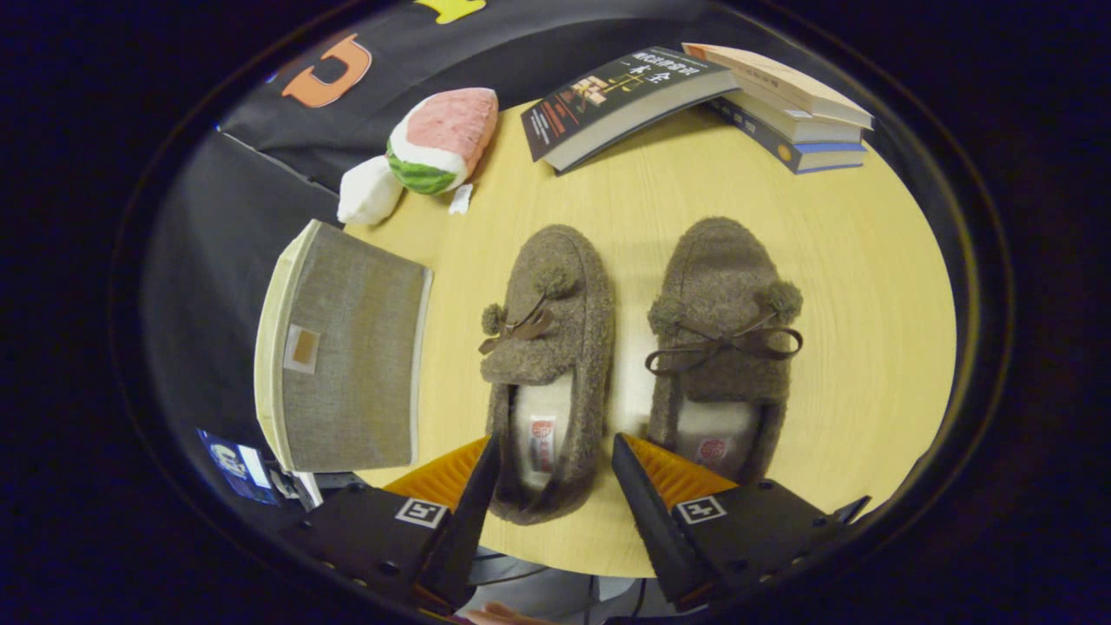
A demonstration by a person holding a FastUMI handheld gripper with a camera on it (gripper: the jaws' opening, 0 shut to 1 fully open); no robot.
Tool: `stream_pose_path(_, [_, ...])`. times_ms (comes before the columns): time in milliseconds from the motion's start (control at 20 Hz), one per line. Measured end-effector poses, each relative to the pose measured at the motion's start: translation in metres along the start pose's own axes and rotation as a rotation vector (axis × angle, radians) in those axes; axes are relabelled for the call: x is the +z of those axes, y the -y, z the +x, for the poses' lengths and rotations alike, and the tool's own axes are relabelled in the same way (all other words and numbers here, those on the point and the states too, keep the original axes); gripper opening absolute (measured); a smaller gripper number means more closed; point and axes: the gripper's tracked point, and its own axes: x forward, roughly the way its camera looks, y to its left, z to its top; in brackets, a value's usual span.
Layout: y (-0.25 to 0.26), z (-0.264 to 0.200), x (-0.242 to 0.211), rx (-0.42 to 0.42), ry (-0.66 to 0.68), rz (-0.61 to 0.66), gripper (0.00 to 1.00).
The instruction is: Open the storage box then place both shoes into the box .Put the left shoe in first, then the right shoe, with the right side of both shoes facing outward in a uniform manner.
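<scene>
Item: gripper (555,473), jaws spread wide, holding nothing. The heel of the left shoe (547,365) lies in the gap between the two fingers, neither finger pressing on it as far as can be seen.

Item: left shoe, brown fleece slipper with bow and pom-poms. Flat on the tabletop (859,286), sole down. Long axis runs straight away from the jaws, heel nearest, toe pointing off toward the books (694,95).

Item: right shoe (720,338), matching slipper. Lies just beside the left shoe, parallel to it, a narrow strip of tabletop between them. Its heel sits just behind the right finger.

Item: storage box (347,356), grey fabric, lid closed. Stands to the other side of the left shoe from the right shoe, at the tabletop's edge, near but apart.

Item: plush toy (438,143), watermelon-slice pattern. Beyond the storage box, past the left shoe's toe.

Item: books, one lying open against a small stack. Well beyond both shoes.

Judgement: the box is not yet opened, so that step comes first. The turning relation is that the box lies off to the left of the jaws, while the jaws are lined up along the left shoe.
</scene>
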Motion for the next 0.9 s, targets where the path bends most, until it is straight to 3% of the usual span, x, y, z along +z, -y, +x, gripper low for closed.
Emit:
stream_pose_path(150, [0.01, 0.009, 0.003, -0.072, 0.007, 0.02, 0.66])
stream_pose_path(250, [0.018, 0.017, 0.001, -0.137, -0.014, 0.017, 0.5])
stream_pose_path(300, [0.016, 0.021, 0.001, -0.142, -0.018, 0.014, 0.42])
stream_pose_path(400, [0.018, 0.028, 0.001, -0.159, -0.029, 0.016, 0.39])
stream_pose_path(700, [0.012, 0.031, -0.003, -0.139, -0.056, 0.069, 0.06])
stream_pose_path(850, [0.013, 0.023, -0.009, -0.162, -0.062, 0.066, 0.05])
stream_pose_path(900, [0.012, 0.02, -0.01, -0.159, -0.063, 0.087, 0.01])
